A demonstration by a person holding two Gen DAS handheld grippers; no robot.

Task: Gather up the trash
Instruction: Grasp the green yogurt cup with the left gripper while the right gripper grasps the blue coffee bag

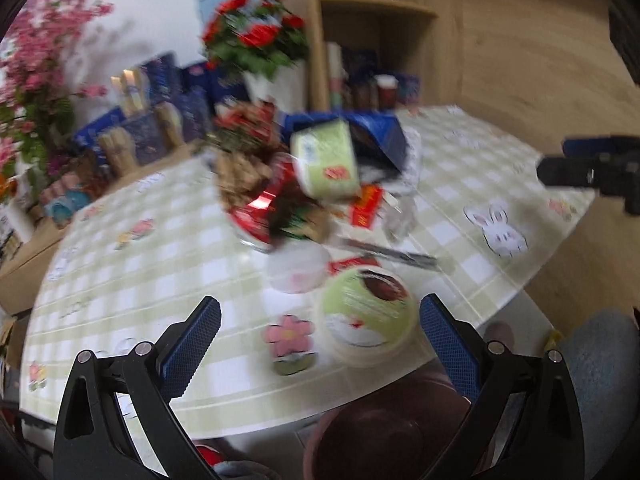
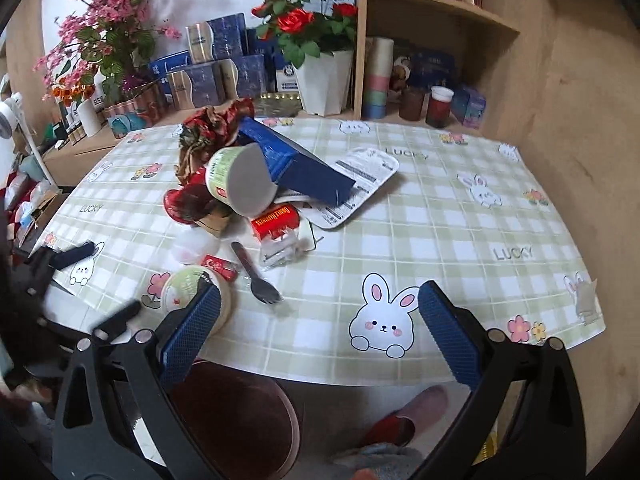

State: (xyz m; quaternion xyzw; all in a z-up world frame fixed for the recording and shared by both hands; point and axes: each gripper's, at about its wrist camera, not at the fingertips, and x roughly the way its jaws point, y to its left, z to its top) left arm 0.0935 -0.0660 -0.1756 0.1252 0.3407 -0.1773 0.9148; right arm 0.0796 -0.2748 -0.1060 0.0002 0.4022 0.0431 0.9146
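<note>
A pile of trash lies mid-table: a tipped green noodle cup (image 2: 240,184), a blue box (image 2: 296,164), crumpled red wrappers (image 2: 208,136), a white tray (image 2: 360,184), a red packet (image 2: 276,220), a black spork (image 2: 256,276) and clear plastic. A green round lid (image 1: 366,314) lies near the front edge; it also shows in the right wrist view (image 2: 188,288). My left gripper (image 1: 320,328) is open, its jaws on either side of the lid, above it. My right gripper (image 2: 320,312) is open and empty over the table's front edge. The left wrist view is blurred.
A dark red bin (image 2: 236,412) stands on the floor below the table's front edge. Flower pots (image 2: 324,76), blue boxes and a wooden shelf (image 2: 432,4) stand behind the table. A foot in a red slipper (image 2: 400,420) is beside the bin.
</note>
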